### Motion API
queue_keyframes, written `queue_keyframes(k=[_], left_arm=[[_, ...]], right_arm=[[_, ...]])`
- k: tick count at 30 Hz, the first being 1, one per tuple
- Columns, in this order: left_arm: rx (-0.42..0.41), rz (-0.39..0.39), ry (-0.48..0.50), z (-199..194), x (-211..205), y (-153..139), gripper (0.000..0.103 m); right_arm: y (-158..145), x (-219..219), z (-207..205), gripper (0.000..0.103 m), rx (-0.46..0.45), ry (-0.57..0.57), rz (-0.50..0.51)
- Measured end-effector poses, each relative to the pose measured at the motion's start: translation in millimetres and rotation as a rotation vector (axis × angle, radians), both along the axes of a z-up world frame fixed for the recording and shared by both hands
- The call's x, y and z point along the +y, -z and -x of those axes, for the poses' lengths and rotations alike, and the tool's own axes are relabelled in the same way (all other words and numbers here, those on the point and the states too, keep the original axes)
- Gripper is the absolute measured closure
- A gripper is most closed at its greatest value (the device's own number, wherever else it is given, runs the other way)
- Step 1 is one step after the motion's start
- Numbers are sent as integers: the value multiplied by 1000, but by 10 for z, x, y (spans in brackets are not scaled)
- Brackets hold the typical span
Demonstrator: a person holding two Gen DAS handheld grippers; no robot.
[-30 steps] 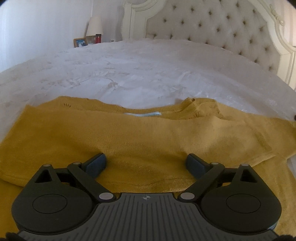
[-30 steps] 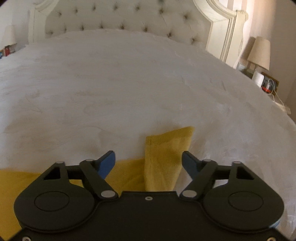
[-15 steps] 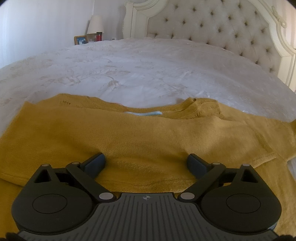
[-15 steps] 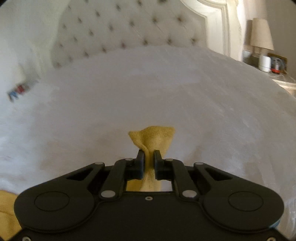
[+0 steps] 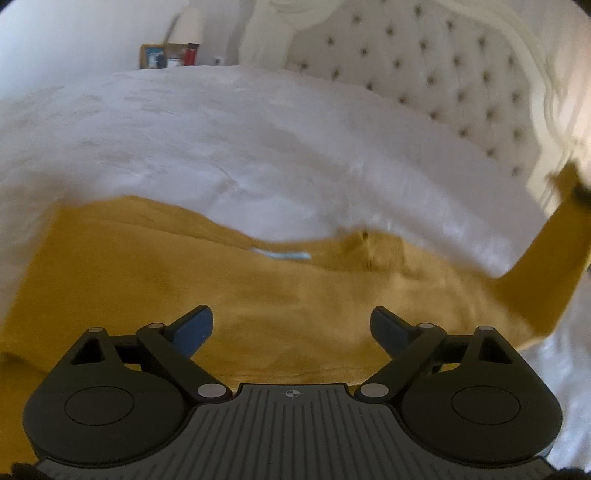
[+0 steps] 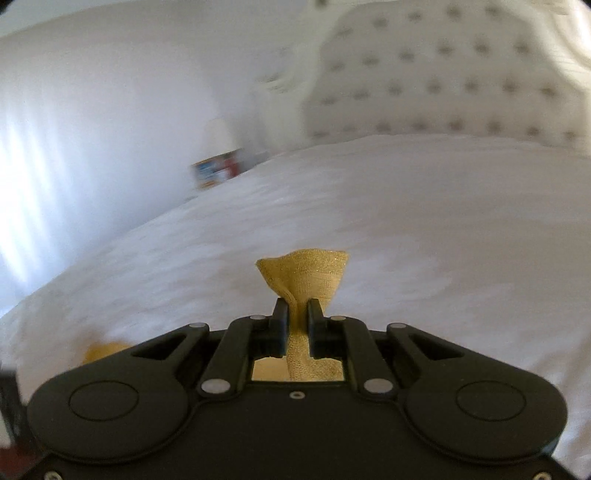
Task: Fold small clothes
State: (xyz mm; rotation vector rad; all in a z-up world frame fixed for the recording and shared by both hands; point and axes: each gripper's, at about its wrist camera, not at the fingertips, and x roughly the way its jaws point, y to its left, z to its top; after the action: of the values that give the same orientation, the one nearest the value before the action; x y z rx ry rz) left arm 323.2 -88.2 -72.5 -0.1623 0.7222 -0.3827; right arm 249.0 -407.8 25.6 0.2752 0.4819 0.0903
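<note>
A mustard-yellow knit sweater (image 5: 258,295) lies spread on the white bed (image 5: 258,147), its neck label toward the headboard. My left gripper (image 5: 291,328) is open and hovers low over the sweater's body, holding nothing. The sweater's right sleeve (image 5: 546,258) is lifted off the bed at the right edge of the left wrist view. My right gripper (image 6: 295,314) is shut on the sleeve cuff (image 6: 306,277), which flares out beyond the fingertips above the bedspread.
A tufted cream headboard (image 5: 461,74) stands behind the bed. A nightstand at the far left carries a lamp (image 5: 192,26), a picture frame (image 5: 153,57) and a red item. White bedspread (image 6: 443,221) stretches beyond the sweater.
My right gripper closed on the sleeve cuff, lifted it off the bed and swung left. My left gripper stayed open over the sweater, shifting slightly.
</note>
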Motion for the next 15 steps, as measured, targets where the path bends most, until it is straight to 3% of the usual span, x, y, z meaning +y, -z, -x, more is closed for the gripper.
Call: queue_keyframes(k=[6, 9, 12, 15], left_arm=[[42, 44, 4, 67, 486, -148, 10], [81, 80, 9, 64, 642, -100, 10], [97, 87, 13, 51, 696, -60, 10], [96, 82, 49, 42, 627, -57, 10]], right_arm=[[549, 1021, -26, 86, 61, -219, 41], [868, 1339, -36, 75, 94, -283, 108], [1108, 1472, 82, 42, 118, -286, 114], [1168, 1413, 277, 40, 110, -260, 97]])
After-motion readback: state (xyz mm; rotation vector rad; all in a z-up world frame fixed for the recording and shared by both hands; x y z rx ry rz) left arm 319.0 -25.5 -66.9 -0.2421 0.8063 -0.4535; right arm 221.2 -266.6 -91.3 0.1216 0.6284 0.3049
